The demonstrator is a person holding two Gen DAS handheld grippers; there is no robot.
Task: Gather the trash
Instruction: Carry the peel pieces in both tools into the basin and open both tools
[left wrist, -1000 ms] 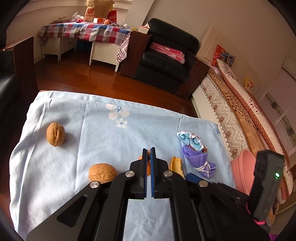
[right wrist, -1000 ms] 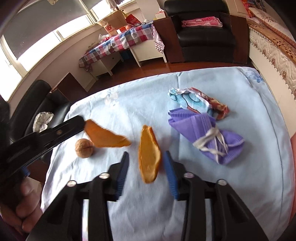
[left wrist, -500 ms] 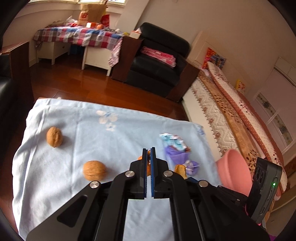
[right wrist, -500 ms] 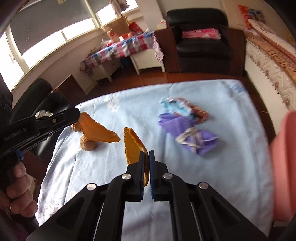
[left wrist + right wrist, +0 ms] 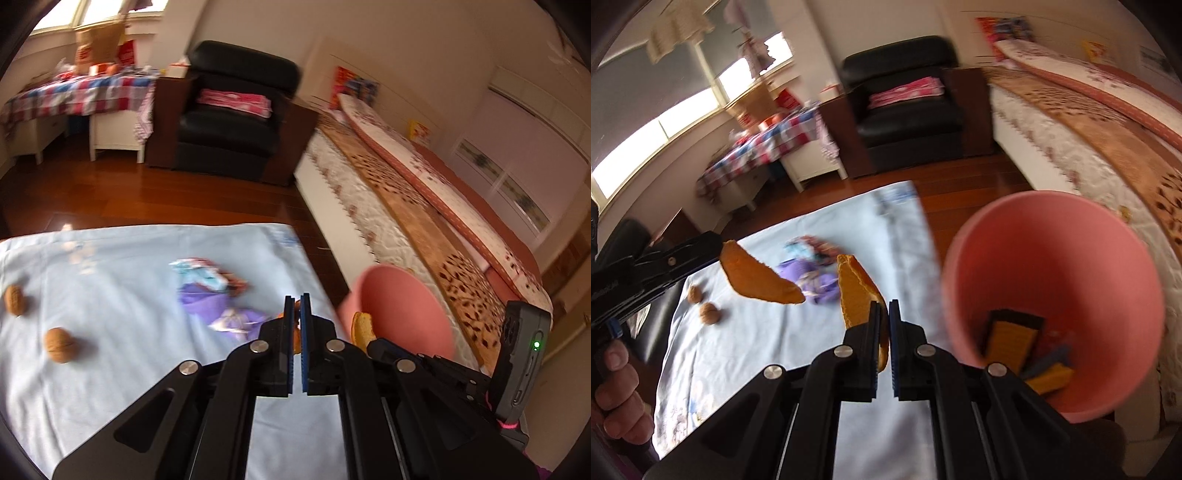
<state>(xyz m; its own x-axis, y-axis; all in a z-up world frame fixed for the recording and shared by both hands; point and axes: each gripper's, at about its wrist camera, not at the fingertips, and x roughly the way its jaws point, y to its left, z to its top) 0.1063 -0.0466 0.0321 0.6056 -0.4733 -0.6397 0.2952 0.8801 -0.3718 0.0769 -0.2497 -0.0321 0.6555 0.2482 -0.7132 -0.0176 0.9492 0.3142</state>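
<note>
Step in hand: transport of two pieces of orange peel toward the pink bin (image 5: 1052, 295), which stands just off the right edge of the table. Both pieces are clear of the light blue cloth (image 5: 798, 350).

The right gripper (image 5: 882, 310) is clamped on an upright orange peel (image 5: 855, 291); its jaws are nearly together with the peel's lower edge pinched between the pads. The peel sits beside the bin's rim, not yet over the opening.

The left gripper (image 5: 718, 251) is likewise clamped on a curved orange peel (image 5: 757, 277), held by one end farther from the bin.

Next move, as judged: bring each peel over the bin's mouth, then part the jaws. The bin already contains some packaging.

Farther off, a purple mask (image 5: 218, 306), a crumpled wrapper (image 5: 203, 273) and two walnuts (image 5: 61, 345) lie on the cloth.
</note>
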